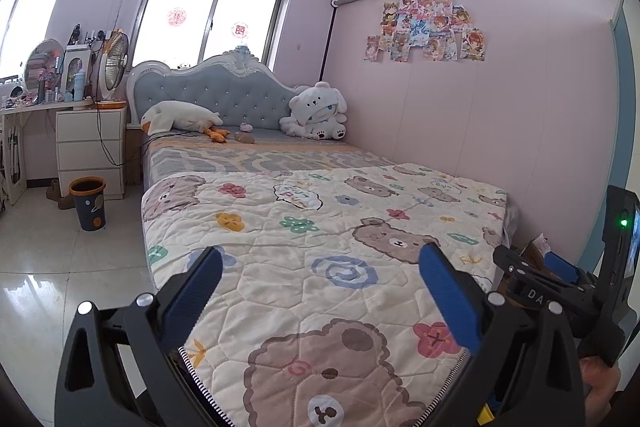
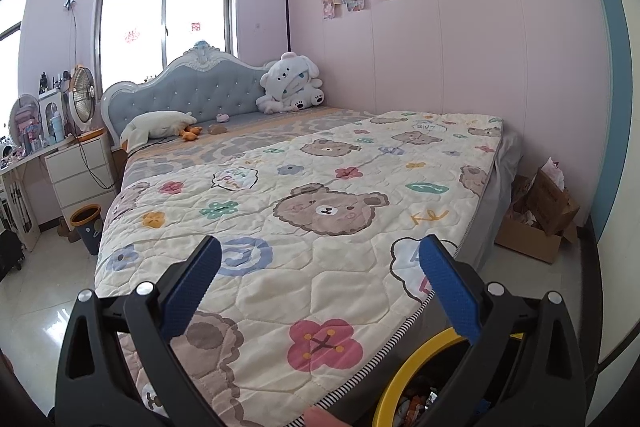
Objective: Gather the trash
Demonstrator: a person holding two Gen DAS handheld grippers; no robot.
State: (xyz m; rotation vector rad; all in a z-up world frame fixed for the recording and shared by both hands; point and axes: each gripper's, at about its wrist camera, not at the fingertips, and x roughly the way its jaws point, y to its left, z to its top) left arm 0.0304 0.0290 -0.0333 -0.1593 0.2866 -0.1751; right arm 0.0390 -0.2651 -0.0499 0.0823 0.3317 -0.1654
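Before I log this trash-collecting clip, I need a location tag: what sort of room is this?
A bedroom, most likely a child's or teenager's: a bed with a bear-print quilt, plush toys by the headboard, and a dressing table with a mirror by the window.

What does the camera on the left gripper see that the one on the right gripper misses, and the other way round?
Only the left wrist view shows the right gripper itself, at the frame's right edge. Only the right wrist view shows the yellow-rimmed bin with wrappers inside, below the fingers, and the whole open cardboard box beside the bed. Both show the bear quilt, the orange-rimmed bin by the drawers, and open fingers holding nothing.
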